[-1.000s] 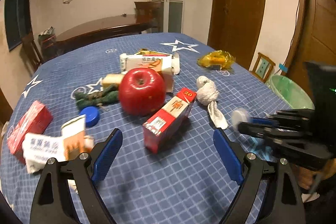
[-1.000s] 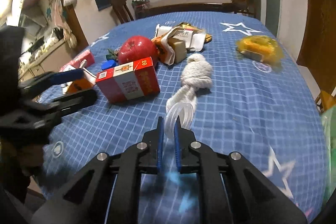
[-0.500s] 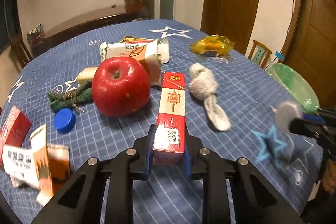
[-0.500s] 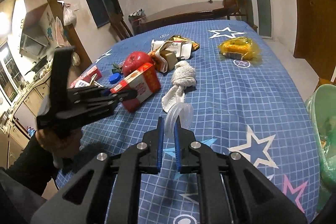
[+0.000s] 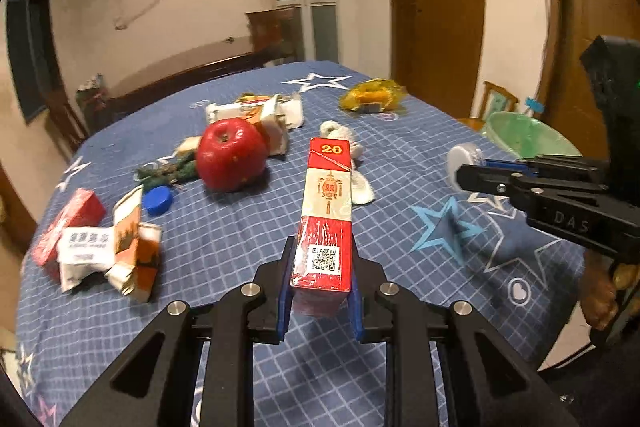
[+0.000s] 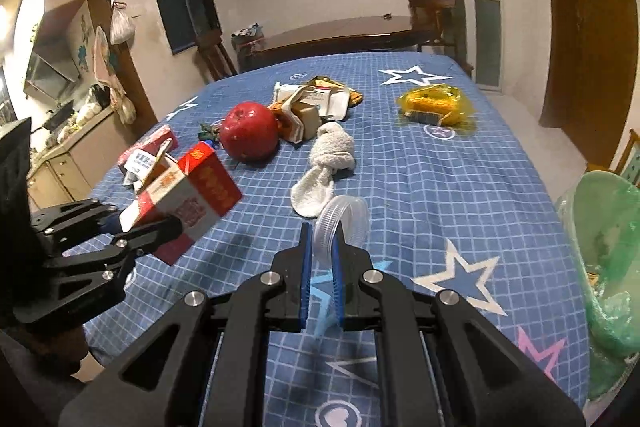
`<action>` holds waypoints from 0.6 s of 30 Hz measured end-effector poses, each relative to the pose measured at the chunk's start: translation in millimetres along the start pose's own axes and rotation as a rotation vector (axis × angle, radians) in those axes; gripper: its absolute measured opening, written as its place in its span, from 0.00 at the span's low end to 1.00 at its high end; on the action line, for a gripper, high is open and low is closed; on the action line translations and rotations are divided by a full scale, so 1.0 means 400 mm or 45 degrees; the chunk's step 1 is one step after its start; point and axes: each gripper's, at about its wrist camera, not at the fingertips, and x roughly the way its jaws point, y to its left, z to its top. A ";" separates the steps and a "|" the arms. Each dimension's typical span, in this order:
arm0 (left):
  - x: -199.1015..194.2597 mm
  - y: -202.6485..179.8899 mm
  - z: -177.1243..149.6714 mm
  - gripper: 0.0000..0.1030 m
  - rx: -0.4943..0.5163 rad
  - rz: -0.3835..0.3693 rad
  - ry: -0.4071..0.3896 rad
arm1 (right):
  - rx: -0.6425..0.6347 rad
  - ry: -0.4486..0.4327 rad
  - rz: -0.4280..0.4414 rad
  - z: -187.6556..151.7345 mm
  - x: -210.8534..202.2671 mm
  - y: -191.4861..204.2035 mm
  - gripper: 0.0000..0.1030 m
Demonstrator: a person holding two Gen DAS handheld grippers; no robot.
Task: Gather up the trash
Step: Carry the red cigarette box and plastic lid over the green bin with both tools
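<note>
Left gripper (image 5: pixel 320 279): clamped on red carton (image 5: pixel 326 211), held clear above the tablecloth (image 5: pixel 400 147). Right gripper (image 6: pixel 321 259): clenched on clear lid (image 6: pixel 340 217), near green bin (image 6: pixel 604 239). Apple (image 5: pixel 232 159), rag (image 6: pixel 326 163) lay on the cloth.

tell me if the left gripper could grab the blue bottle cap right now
Probably not: the left gripper is shut on the red cigarette box, so its jaws are full; the blue bottle cap lies uncovered.

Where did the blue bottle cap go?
The blue bottle cap lies on the tablecloth in the left wrist view, left of the red apple, just below the green scrap.
</note>
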 end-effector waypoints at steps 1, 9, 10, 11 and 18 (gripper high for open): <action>0.001 -0.003 0.001 0.23 -0.016 0.032 0.007 | -0.003 -0.004 -0.013 -0.003 -0.003 0.000 0.08; 0.005 -0.015 0.024 0.23 -0.093 0.235 0.023 | -0.044 -0.040 -0.064 -0.017 -0.032 0.016 0.08; 0.005 -0.020 0.027 0.23 -0.093 0.251 0.018 | -0.044 -0.043 -0.065 -0.017 -0.035 0.015 0.08; 0.006 -0.021 0.030 0.23 -0.093 0.259 0.014 | -0.043 -0.045 -0.068 -0.016 -0.035 0.014 0.08; 0.015 -0.055 0.067 0.23 -0.074 0.290 -0.018 | -0.034 -0.094 -0.115 -0.009 -0.066 -0.011 0.08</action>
